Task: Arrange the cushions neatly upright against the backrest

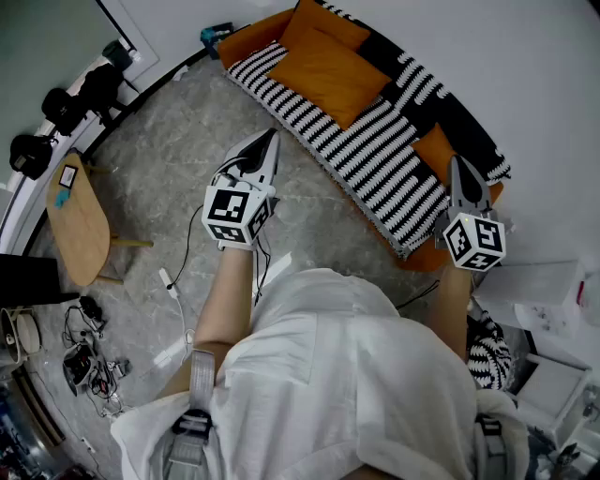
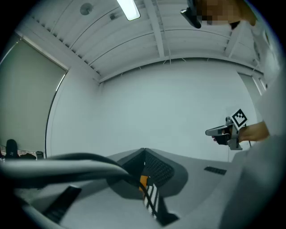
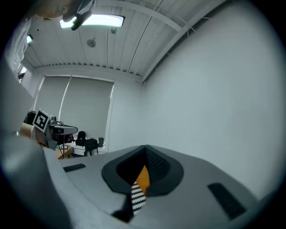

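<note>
An orange sofa (image 1: 251,36) under a black-and-white striped throw (image 1: 375,155) runs along the wall. A large orange cushion (image 1: 328,73) lies flat on its seat, and a second orange cushion (image 1: 325,22) leans at the back behind it. Black-and-white patterned cushions (image 1: 427,94) sit along the backrest further right. My left gripper (image 1: 270,139) is shut and empty, held over the floor in front of the sofa. My right gripper (image 1: 457,163) is shut and empty over the sofa's right end. Both gripper views look over shut jaws at the wall and ceiling. Only a sliver of orange and stripes (image 3: 139,185) shows below.
A small wooden side table (image 1: 77,223) stands on the grey floor at the left, with black camera gear (image 1: 66,103) behind it. Cables and a power strip (image 1: 173,286) lie on the floor. White boxes (image 1: 539,291) and a striped item (image 1: 492,354) sit at the right.
</note>
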A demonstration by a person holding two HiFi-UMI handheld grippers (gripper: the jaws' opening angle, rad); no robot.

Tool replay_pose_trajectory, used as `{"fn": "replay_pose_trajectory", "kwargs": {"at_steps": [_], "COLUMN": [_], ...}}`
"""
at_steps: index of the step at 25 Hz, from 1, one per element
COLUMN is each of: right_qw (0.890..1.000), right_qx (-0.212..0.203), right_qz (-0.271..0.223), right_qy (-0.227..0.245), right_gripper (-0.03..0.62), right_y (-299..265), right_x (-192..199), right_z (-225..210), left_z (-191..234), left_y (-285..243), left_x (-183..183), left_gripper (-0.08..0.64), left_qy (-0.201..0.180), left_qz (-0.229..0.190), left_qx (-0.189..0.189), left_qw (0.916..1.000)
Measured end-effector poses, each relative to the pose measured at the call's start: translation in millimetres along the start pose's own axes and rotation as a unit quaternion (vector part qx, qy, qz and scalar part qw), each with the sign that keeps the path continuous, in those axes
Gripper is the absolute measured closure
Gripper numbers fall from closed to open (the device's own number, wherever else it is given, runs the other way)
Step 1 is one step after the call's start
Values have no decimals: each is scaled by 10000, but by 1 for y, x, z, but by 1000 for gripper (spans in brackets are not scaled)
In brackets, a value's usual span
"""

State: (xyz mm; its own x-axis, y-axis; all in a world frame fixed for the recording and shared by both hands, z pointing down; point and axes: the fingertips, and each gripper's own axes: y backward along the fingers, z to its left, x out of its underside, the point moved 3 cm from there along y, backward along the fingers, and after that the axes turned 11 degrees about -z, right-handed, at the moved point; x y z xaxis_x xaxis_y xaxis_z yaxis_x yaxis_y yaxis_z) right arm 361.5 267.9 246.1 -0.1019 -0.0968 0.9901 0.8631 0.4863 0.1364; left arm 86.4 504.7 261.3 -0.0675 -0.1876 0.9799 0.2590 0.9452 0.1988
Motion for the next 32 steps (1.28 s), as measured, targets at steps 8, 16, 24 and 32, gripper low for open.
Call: {"fn": "replay_pose_trajectory", "kwargs": {"at_steps": [8,16,24,32], "right_qw": [10000,9995,9985,9981], "right_qx": [-23,-29,-36,-186], "right_qz": [-4,-129,-37,221], "right_qy": [20,-276,-549,-553], "right_gripper": [588,586,584,584], "right_y": [-12,-17,-36,-95], "right_x": [0,-2,11,51], "right_z": [8,10,27,17], "left_z": [11,15,42,59], "left_y": [-6,-4,12,-33], "left_x": [-3,-1,12,39], "left_gripper": [546,546,546,545], "left_qy": [12,56,154,279], "left_qz": [-78,-80,-3,68], "left_qx": [54,151,197,232], "left_qw": [10000,9998,9997,9993]}}
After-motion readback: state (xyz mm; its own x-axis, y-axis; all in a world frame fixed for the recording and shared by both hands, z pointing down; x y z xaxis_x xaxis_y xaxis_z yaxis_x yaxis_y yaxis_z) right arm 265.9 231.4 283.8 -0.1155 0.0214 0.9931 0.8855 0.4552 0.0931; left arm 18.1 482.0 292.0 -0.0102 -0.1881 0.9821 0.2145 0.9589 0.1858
